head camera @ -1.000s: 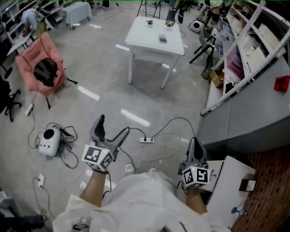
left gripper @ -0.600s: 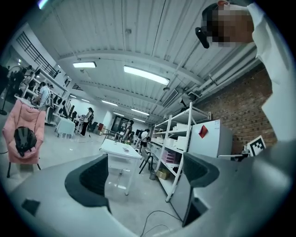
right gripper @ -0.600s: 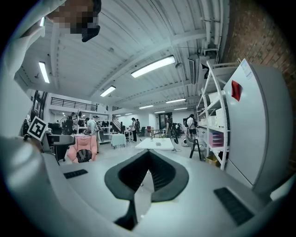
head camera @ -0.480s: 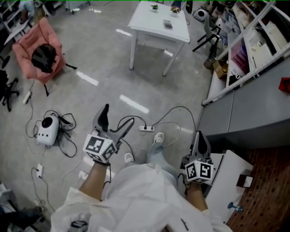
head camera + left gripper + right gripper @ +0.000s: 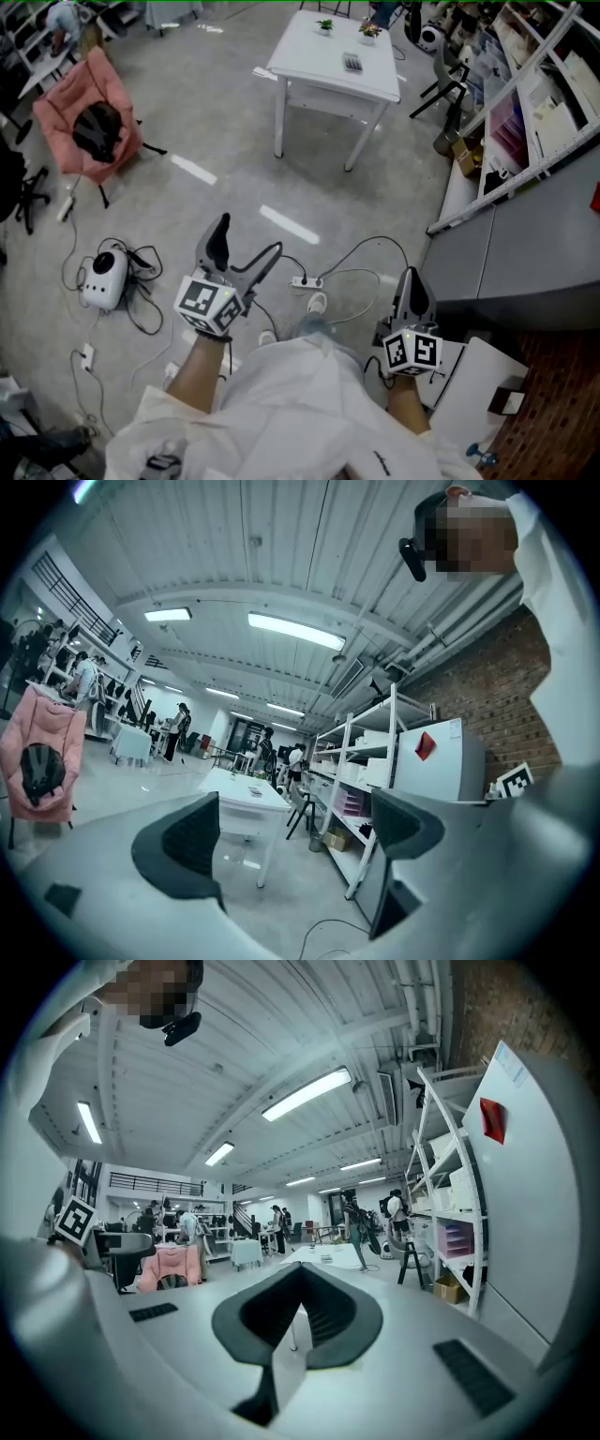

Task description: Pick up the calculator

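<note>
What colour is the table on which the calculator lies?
White. The table shows best in the head view.

The person wears a loose white coat (image 5: 291, 412), pale trousers (image 5: 314, 328) and white shoes (image 5: 317, 303). The left gripper (image 5: 248, 236) and right gripper (image 5: 412, 277) are grey with dark ribbed pads (image 5: 187, 841); each carries a white cube (image 5: 206, 305) printed with black square markers.

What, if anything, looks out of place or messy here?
Loose cables and a power strip sprawl across the floor just ahead of the person's feet, a likely trip hazard. A white device sits among more tangled cable. The calculator lies flat on the white table, nothing odd.
</note>
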The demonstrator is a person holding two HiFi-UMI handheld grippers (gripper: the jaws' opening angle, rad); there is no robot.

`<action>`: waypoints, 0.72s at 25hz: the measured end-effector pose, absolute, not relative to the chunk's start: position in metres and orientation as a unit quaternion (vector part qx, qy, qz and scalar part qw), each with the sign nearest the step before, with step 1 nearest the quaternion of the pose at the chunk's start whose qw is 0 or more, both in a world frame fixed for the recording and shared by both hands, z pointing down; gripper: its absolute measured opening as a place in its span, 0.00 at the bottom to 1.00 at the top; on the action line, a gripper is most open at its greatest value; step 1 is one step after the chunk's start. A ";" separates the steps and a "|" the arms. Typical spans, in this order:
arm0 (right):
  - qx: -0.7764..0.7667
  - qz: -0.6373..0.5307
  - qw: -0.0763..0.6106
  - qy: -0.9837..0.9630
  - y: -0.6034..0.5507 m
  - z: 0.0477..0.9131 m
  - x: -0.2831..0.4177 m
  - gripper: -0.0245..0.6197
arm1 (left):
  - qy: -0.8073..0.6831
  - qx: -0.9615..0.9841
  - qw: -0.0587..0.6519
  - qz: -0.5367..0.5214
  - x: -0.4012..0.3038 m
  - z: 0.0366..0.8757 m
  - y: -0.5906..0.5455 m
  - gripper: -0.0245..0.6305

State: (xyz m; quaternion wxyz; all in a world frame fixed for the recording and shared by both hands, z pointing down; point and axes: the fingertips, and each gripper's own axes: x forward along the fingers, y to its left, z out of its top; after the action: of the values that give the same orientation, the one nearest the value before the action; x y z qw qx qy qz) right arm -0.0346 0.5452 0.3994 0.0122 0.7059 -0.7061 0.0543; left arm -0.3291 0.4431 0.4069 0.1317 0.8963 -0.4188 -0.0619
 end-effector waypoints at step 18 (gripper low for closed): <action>0.676 0.070 -0.013 -0.733 0.395 0.409 0.130 0.06 | -0.454 0.884 0.110 -0.025 -0.172 0.391 0.311 0.78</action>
State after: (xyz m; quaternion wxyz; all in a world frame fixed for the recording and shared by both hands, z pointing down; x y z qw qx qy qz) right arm 0.1298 0.3954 0.4086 -0.0127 0.6764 -0.7331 0.0701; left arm -0.1721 0.3110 0.3907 0.1101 0.8839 -0.4538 -0.0252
